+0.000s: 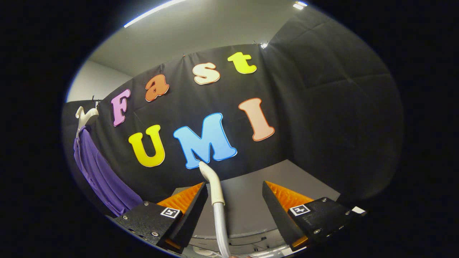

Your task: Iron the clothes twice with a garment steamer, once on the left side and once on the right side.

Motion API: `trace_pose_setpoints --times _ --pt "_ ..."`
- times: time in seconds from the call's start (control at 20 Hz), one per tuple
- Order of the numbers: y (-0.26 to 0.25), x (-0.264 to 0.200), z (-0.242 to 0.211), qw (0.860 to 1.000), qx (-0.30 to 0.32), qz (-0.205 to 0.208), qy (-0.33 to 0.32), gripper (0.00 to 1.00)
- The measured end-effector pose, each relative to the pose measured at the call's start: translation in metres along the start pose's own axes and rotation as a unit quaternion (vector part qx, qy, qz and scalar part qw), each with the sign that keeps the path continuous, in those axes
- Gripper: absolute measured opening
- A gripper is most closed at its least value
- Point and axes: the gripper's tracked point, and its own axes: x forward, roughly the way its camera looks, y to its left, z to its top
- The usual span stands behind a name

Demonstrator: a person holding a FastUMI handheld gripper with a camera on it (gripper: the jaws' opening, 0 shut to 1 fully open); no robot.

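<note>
Gripper [235, 204] held tilted upward, fingers [190, 211] spread wide apart, pressing on nothing; inner pads facing each other across the open gap.

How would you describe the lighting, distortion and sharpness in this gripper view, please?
Gripper view: strong fisheye bending curves the booth wall and ceiling; the ceiling light strip glares white; the purple garment sits dim at the side; the steamer handle between the open tongs is sharp, touching neither finger; the grey table is evenly lit.
</note>
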Motion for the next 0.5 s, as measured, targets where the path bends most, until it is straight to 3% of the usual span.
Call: trace_pose_setpoints --times 0.25,0.5 --pt "0.016 0.053 -0.029 0.99 0.088 0.07 0.079 0.94" --pt "0.022 0.097 -0.046 0.962 0.202 0.11 0.147 0.94"
